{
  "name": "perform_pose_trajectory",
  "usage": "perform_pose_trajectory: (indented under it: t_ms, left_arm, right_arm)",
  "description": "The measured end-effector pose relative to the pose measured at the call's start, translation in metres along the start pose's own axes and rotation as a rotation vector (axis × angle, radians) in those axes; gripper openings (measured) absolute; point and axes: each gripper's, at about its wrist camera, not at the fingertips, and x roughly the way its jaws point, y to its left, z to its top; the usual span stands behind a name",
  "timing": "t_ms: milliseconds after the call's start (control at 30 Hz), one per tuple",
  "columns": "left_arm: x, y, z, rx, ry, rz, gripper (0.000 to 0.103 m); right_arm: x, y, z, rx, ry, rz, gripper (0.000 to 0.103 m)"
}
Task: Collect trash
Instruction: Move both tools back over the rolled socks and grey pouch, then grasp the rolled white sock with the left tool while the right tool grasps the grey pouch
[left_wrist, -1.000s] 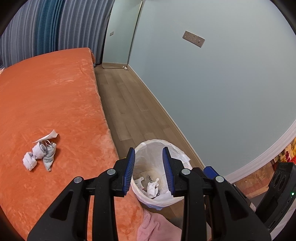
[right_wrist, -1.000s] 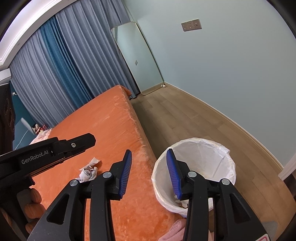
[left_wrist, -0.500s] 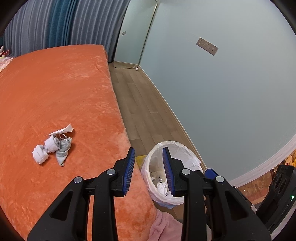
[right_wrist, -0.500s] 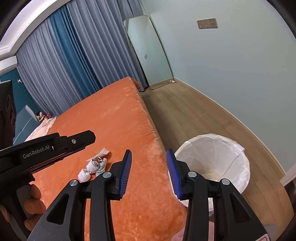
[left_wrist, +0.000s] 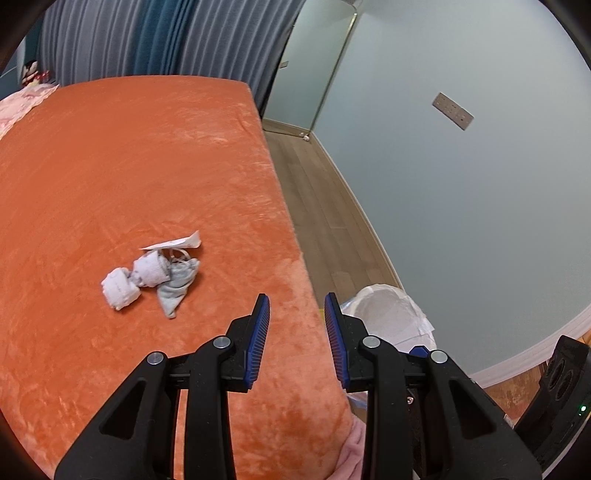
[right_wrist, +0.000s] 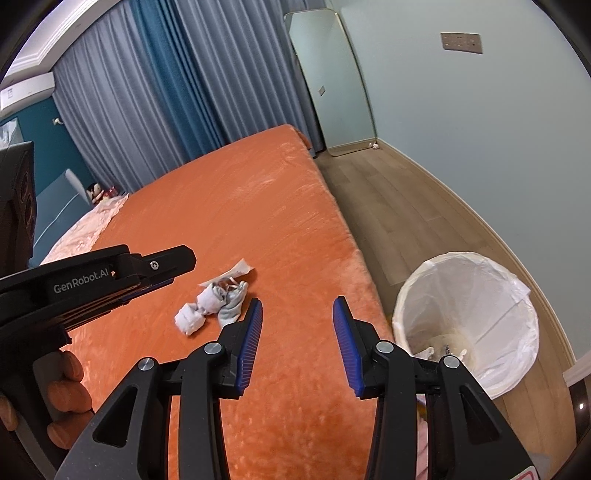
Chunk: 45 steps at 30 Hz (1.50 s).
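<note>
We hold both grippers above the orange bedspread (left_wrist: 147, 166), each with nothing between its blue pads. The left gripper (left_wrist: 296, 314) hangs over the bed's near corner, its tongs moderately spread, wide enough, we judge, to take a wad of tissue. The right gripper (right_wrist: 297, 317) has its tongs spread wider and points at the bed edge, between the litter and the bin.

The trash pile (left_wrist: 151, 273) lies on the bedspread, ahead and to the left of the left gripper and well short of the bed edge: 2 white crumpled tissues, a grey cloth-like scrap touching them, and a torn paper strip (left_wrist: 177, 242) just behind. They sit bunched together, so 1 grab may lift several, though the flat strip may be left behind.

The lined waste bin (right_wrist: 476, 295) stands on the wood floor just beside the bed's corner, close enough for a short carry. It already holds some white scraps at the bottom.
</note>
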Motion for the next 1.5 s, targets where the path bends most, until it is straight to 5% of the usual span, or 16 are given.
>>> perform_pose_trajectory:
  t_ms: [367,500,767,1233,1500]
  left_arm:
    - [0.002,0.086,-0.012,-0.103,0.021,0.091,0.03]
    - [0.004,0.113,-0.02,-0.121,0.027,0.137,0.041]
    - [0.019,0.169,-0.042,-0.192,0.079,0.215,0.048]
    - [0.063,0.223,-0.034,-0.267,0.127,0.261,0.07]
    - [0.107,0.238,-0.016,-0.29,0.165,0.261,0.071]
  right_arm:
    - [0.035,0.051,-0.015,-0.067,0.073,0.036,0.04]
    - [0.05,0.064,-0.023,-0.087,0.103,0.043,0.04]
    - [0.081,0.085,-0.036,-0.104,0.165,0.06,0.04]
    - [0.164,0.107,-0.037,-0.108,0.251,0.066,0.04]
    - [0.219,0.11,-0.031,-0.094,0.289,0.057,0.04]
